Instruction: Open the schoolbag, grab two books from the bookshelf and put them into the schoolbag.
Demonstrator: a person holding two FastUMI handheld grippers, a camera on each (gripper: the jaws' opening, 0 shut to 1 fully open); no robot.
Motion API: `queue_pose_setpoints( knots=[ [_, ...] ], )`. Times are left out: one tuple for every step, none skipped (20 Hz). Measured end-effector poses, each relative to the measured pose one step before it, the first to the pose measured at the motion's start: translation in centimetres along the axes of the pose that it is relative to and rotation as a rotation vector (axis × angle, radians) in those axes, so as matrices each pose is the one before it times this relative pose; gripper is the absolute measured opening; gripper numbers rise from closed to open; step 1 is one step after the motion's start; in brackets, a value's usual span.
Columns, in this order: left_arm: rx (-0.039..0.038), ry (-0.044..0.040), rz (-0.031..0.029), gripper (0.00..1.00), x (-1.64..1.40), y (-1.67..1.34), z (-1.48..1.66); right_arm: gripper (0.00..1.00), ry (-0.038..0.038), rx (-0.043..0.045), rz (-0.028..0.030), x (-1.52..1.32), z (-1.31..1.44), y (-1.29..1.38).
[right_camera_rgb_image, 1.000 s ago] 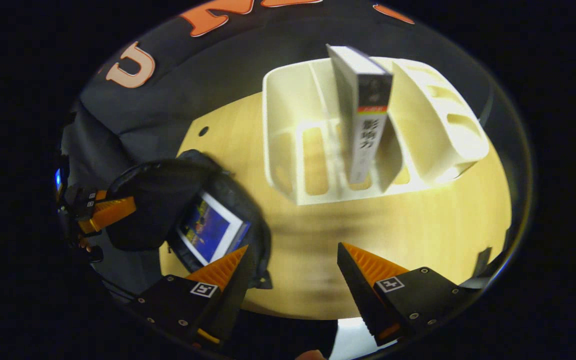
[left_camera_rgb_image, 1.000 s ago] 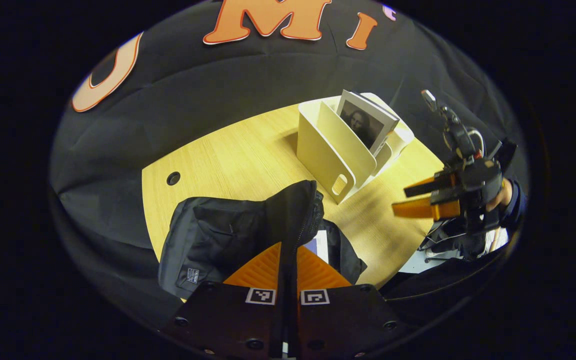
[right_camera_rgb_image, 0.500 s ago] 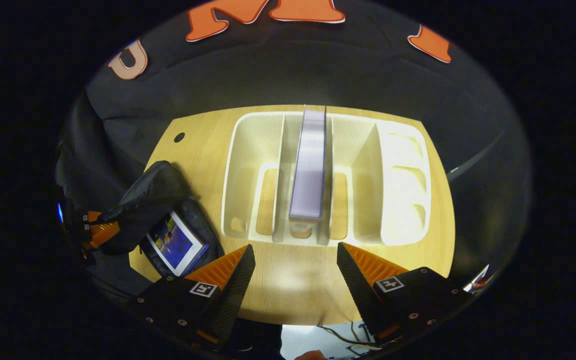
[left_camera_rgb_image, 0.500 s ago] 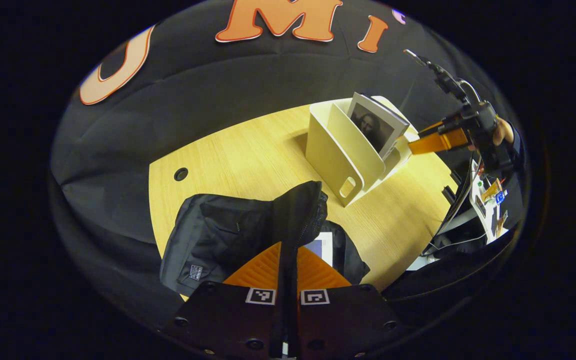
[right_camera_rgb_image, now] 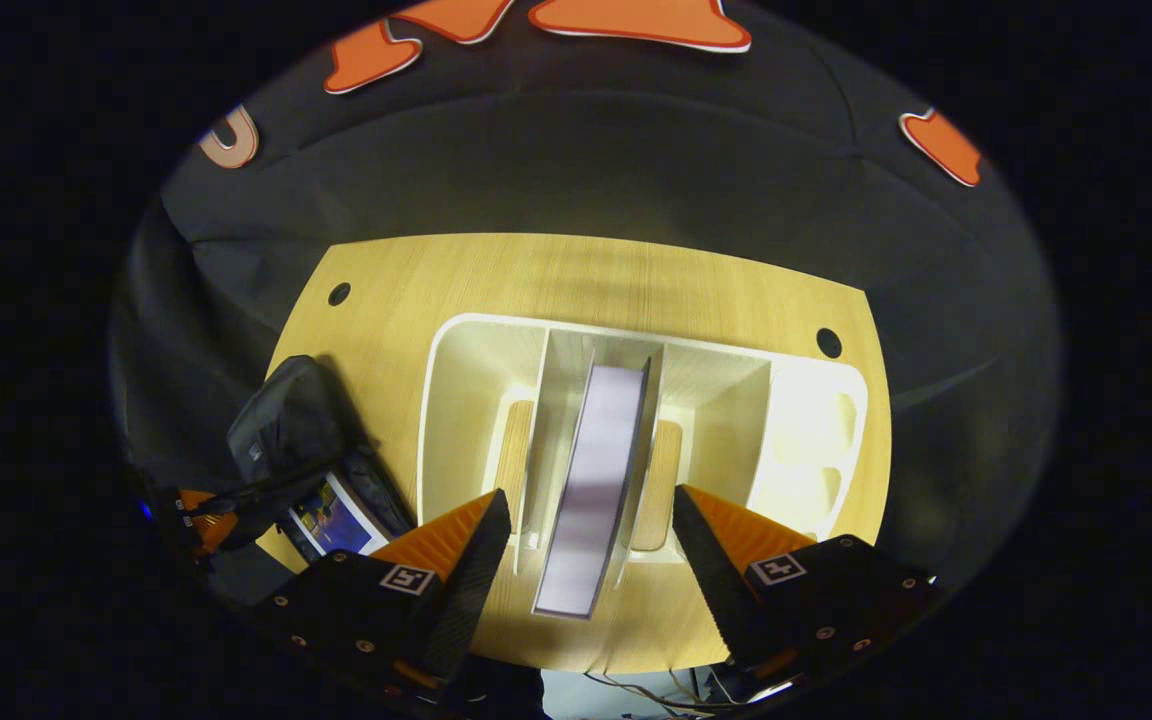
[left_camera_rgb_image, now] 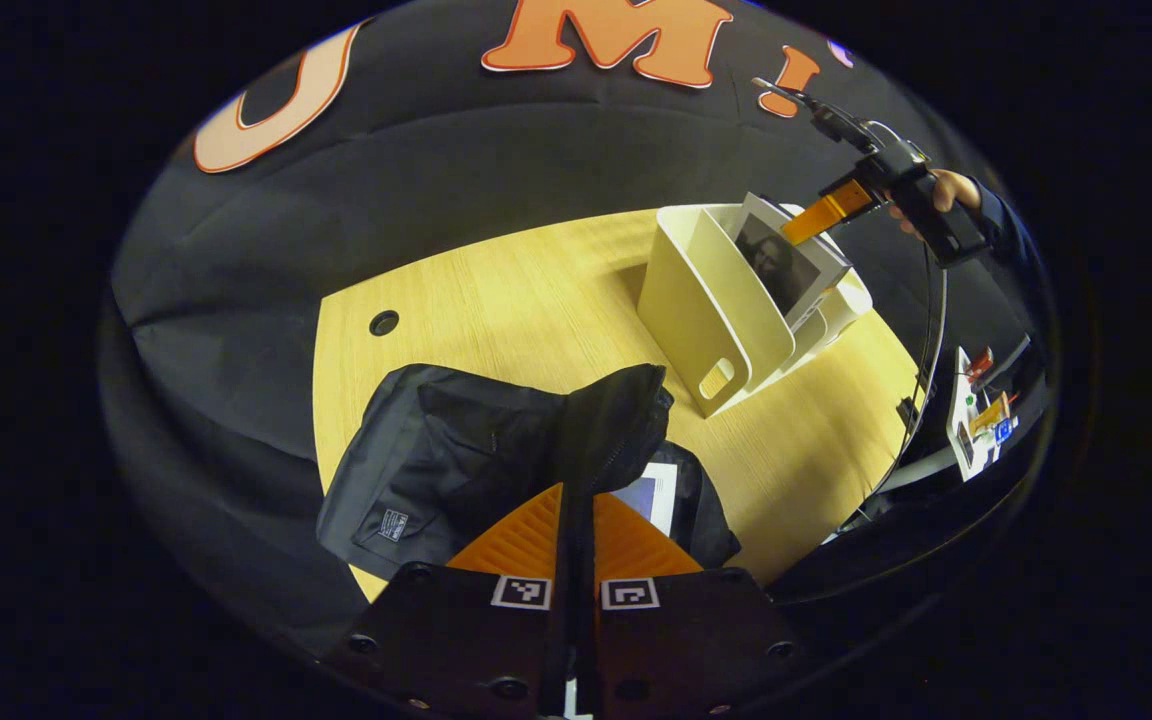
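Note:
My left gripper (left_camera_rgb_image: 578, 490) is shut on the raised flap of the black schoolbag (left_camera_rgb_image: 456, 460), holding it open. A book with a blue cover (left_camera_rgb_image: 651, 495) lies inside the bag. On the wooden table stands a white bookshelf (left_camera_rgb_image: 706, 310) with one upright book (left_camera_rgb_image: 786, 265) in it. In the right gripper view I look down on that book's top edge (right_camera_rgb_image: 596, 460). My right gripper (right_camera_rgb_image: 588, 495) is open above it, one finger on each side, not touching. The right gripper (left_camera_rgb_image: 826, 212) also appears over the shelf in the left gripper view. The bag (right_camera_rgb_image: 286, 440) sits left of the shelf (right_camera_rgb_image: 456, 400).
The table (left_camera_rgb_image: 496, 300) has a round cable hole (left_camera_rgb_image: 383, 322) at the far left and another (right_camera_rgb_image: 828, 342) behind the shelf. A person's hand (left_camera_rgb_image: 946, 190) holds the right gripper. Cables and small items (left_camera_rgb_image: 976, 410) lie beyond the table's right edge.
The right gripper rose from the table's front to above the shelf and now straddles the upright book's top edge. The left gripper kept its hold on the flap.

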State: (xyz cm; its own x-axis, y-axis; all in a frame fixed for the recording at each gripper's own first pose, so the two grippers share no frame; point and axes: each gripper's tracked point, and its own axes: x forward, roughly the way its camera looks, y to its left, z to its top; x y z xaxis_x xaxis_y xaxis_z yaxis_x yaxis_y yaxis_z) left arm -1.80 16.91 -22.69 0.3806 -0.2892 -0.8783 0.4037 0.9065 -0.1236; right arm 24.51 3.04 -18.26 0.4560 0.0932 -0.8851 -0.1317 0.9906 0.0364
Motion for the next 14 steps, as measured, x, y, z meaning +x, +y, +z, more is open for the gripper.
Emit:
queue_pose_setpoints(
  knots=[
    [-0.00615,0.00162,0.00554,0.04,0.016,-0.030,0.050,0.98,0.01883,0.00740,0.00639,0.572,0.204,0.047],
    [-0.00839,0.00335,0.00418,0.04,0.051,-0.256,0.126,0.96,0.01144,0.00979,-0.00154,0.561,0.291,-0.338],
    [-0.00277,0.00261,0.00164,0.04,0.074,-0.219,0.086,0.95,0.01620,-0.00011,0.00480,0.637,0.008,-0.058],
    [-0.00456,0.00390,0.00346,0.04,0.109,-0.055,-0.067,0.92,0.01224,-0.00202,-0.00555,0.596,-0.065,-0.179],
    [-0.00178,0.00475,0.00117,0.04,0.194,-0.104,0.033,0.90,0.01289,-0.00837,-0.00155,0.500,-0.121,-0.111],
    [-0.00275,0.00489,0.00336,0.04,0.179,-0.102,-0.049,0.86,0.01180,0.00049,-0.00382,0.502,-0.098,-0.197],
    [-0.00031,0.00320,0.00141,0.04,0.073,-0.087,-0.045,0.83,0.01522,0.00808,0.00540,0.460,-0.170,0.198],
    [-0.00185,0.00218,0.00317,0.04,0.041,-0.063,0.207,0.76,0.00895,0.01067,0.00479,0.407,-0.080,0.145],
    [-0.00025,0.00092,-0.00063,0.04,-0.006,-0.168,0.055,0.71,0.01368,0.01132,0.00653,0.496,-0.422,0.180],
    [-0.00092,-0.00018,0.00177,0.04,0.110,-0.061,0.059,0.61,0.01277,0.02226,0.00811,0.149,-0.382,0.225],
    [0.00051,-0.00056,-0.00349,0.05,0.012,-0.052,-0.081,0.48,0.00956,0.02458,-0.00724,0.220,-0.128,-0.046],
    [0.00200,-0.00364,-0.00361,0.04,-0.022,-0.108,0.003,0.39,0.00145,0.01789,-0.00132,0.138,-0.064,0.017],
    [0.00038,-0.00112,-0.00649,0.04,-0.061,-0.061,-0.022,0.43,0.00404,0.00556,-0.01371,-0.315,-0.338,-0.458],
    [0.00206,-0.00284,-0.00268,0.04,-0.001,0.094,0.090,0.40,-0.00422,0.00241,-0.01799,-0.373,-0.292,-0.188]
  ],
)
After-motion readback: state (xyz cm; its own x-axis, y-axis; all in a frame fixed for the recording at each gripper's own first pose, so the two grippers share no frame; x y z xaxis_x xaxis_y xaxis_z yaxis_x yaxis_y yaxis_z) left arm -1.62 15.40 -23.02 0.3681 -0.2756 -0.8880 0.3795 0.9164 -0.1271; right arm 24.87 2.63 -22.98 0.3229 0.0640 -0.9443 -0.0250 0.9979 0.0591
